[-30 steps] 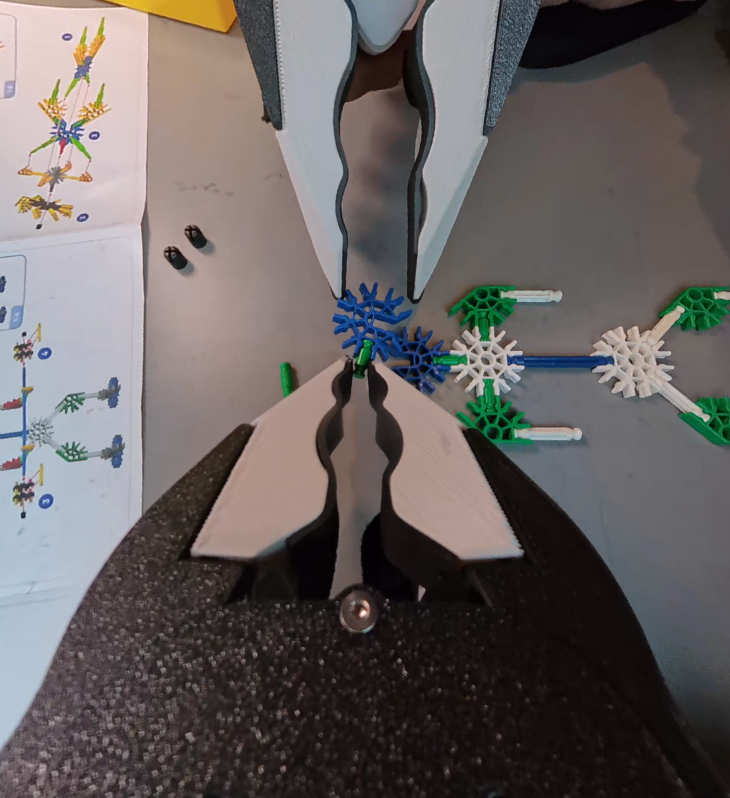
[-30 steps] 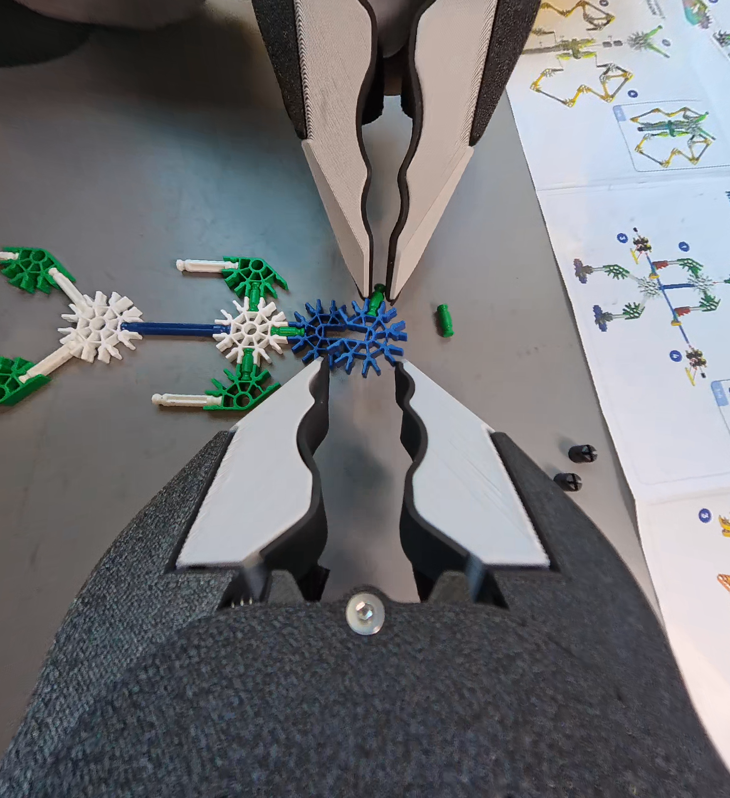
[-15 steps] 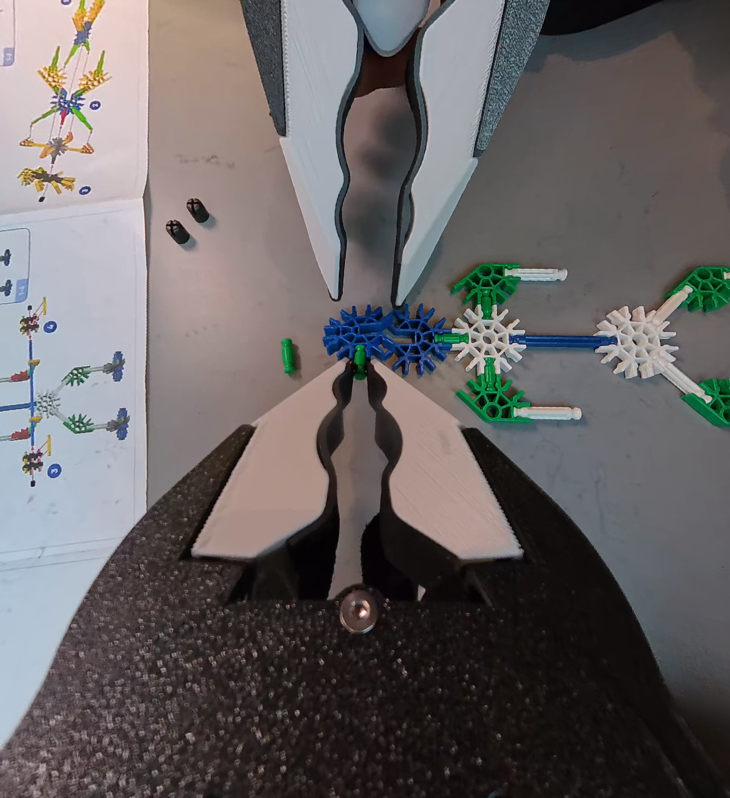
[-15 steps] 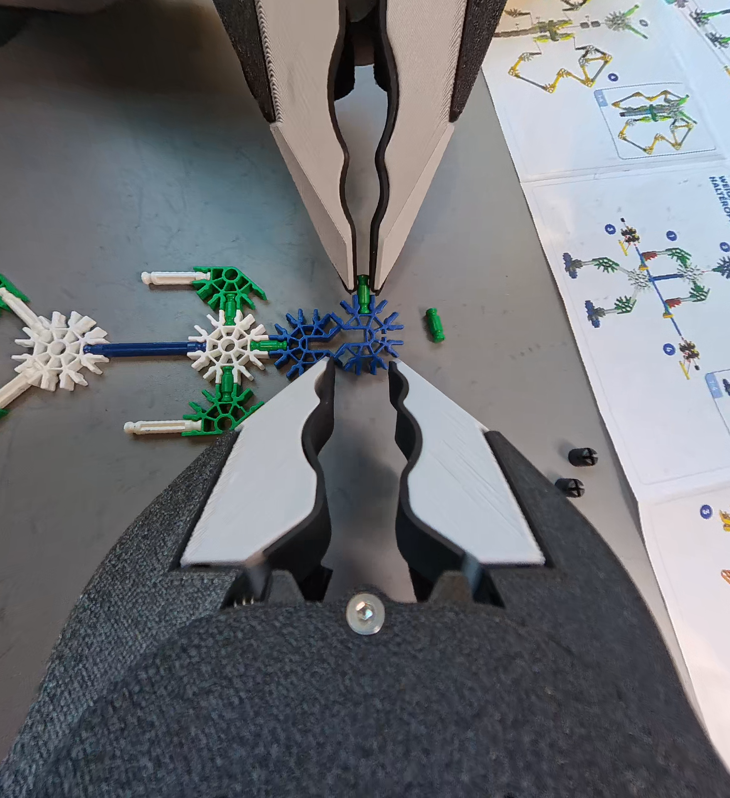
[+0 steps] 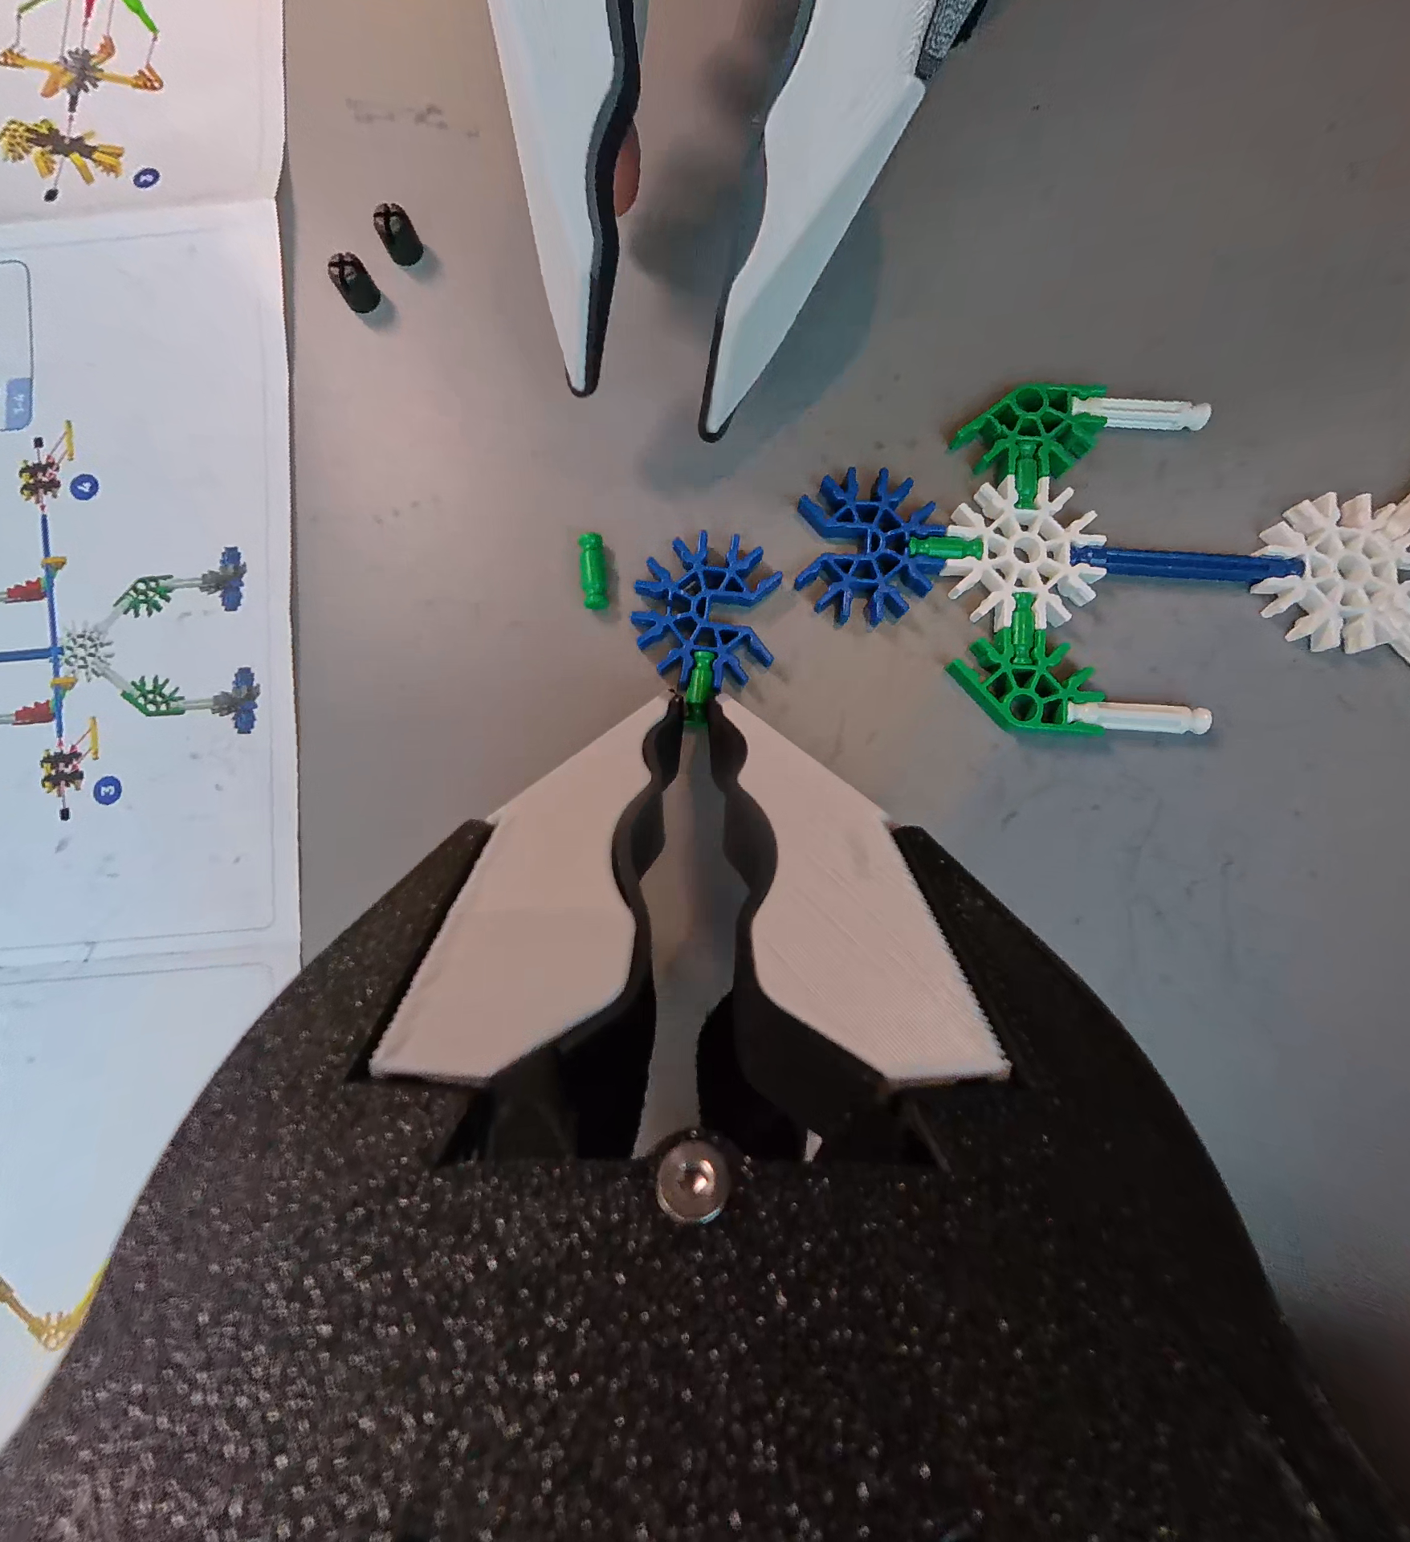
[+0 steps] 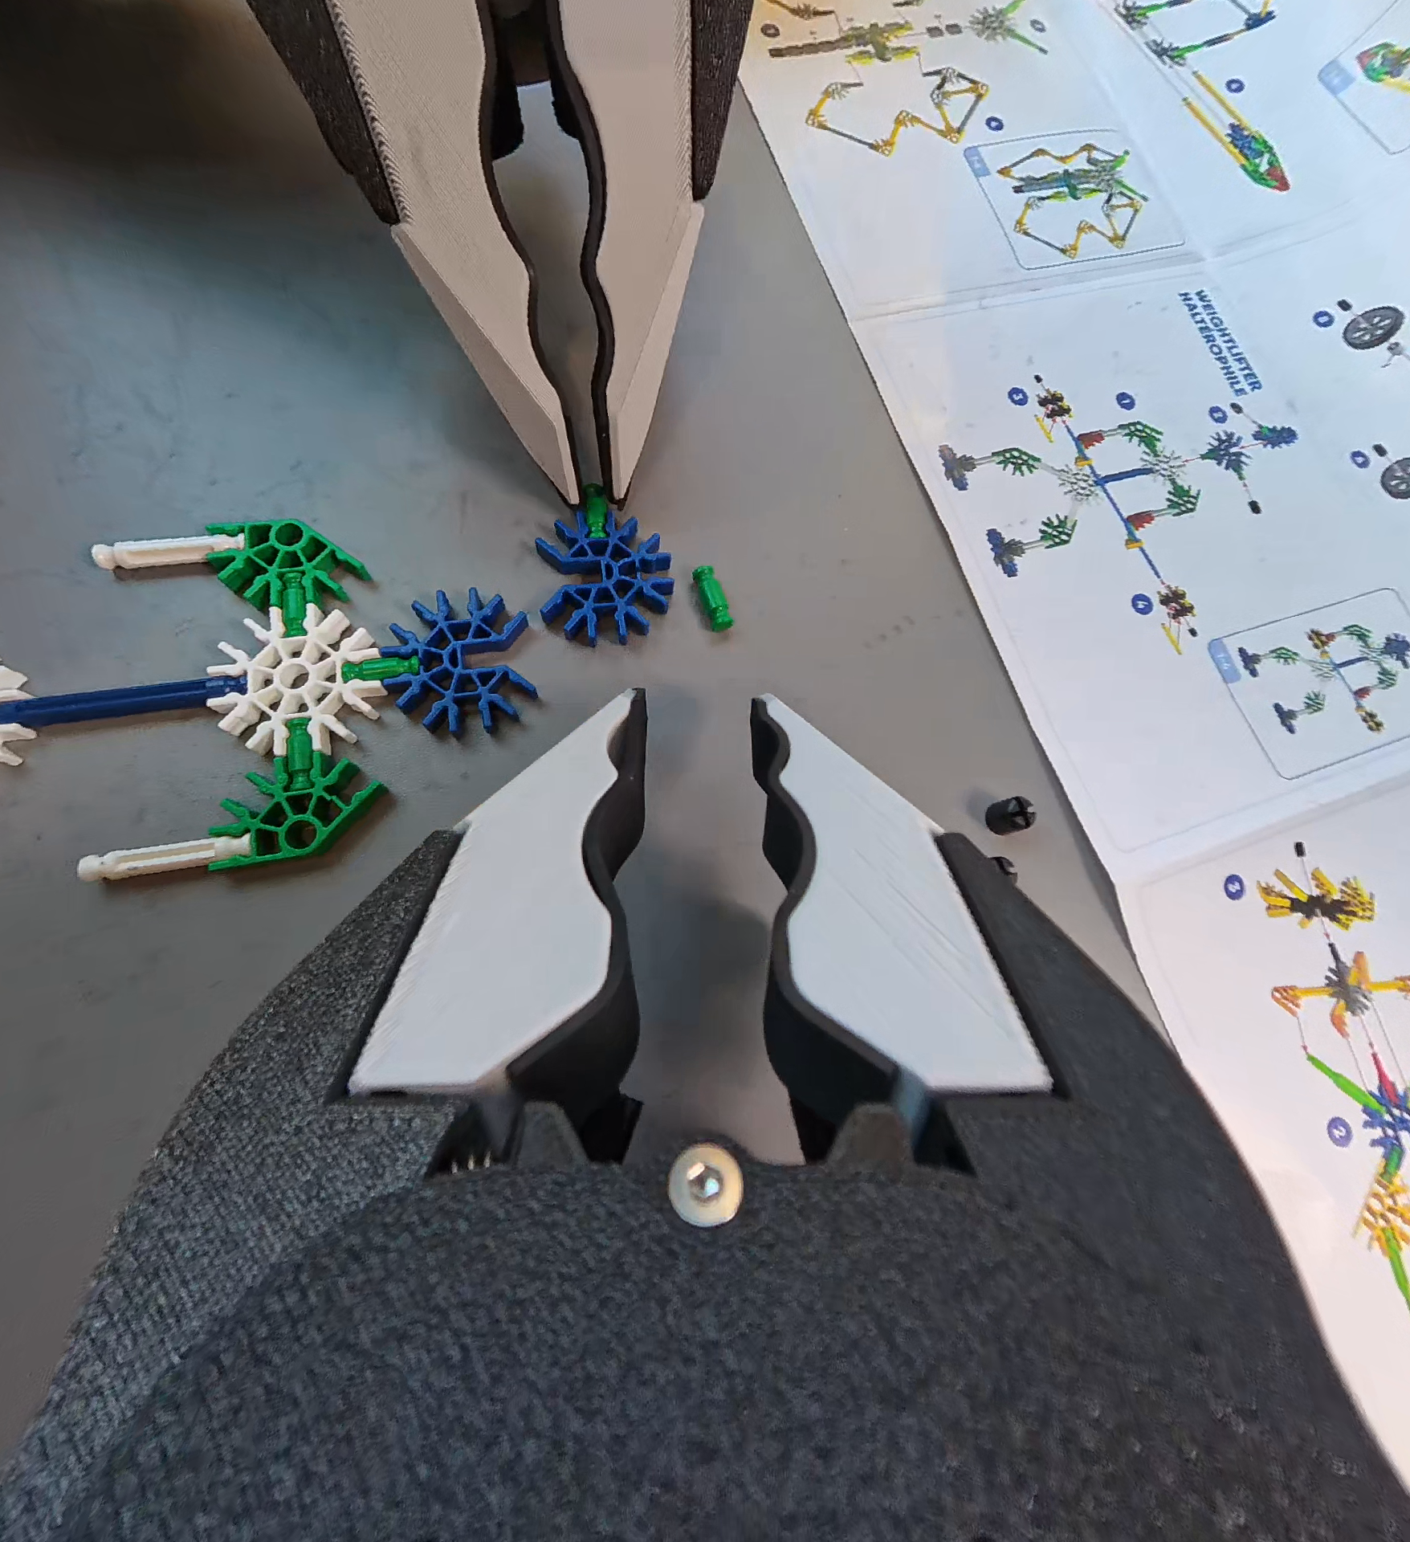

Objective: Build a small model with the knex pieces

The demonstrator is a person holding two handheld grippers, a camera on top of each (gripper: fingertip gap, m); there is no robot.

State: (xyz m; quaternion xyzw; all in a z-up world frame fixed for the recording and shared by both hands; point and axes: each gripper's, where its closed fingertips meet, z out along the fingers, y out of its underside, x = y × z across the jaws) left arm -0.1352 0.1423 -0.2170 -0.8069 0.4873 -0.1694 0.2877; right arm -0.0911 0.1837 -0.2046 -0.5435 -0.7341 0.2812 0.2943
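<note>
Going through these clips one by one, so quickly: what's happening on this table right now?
A person works two handheld tools over a grey table of plastic construction-toy pieces. The left tool is shut on a short green rod plugged into a loose blue snowflake connector. The right tool hangs open just short of the pieces, holding nothing. A second blue connector sits apart from the loose one, joined to a white, green and blue assembly. A spare green rod and an instruction sheet lie nearby.

A hobby or lab workbench: a plain grey tabletop (image 5: 1185,918) carries a folded construction-toy instruction sheet (image 6: 1185,542). Snap-together rod-and-connector pieces (image 5: 1019,555) lie scattered beside it.
</note>
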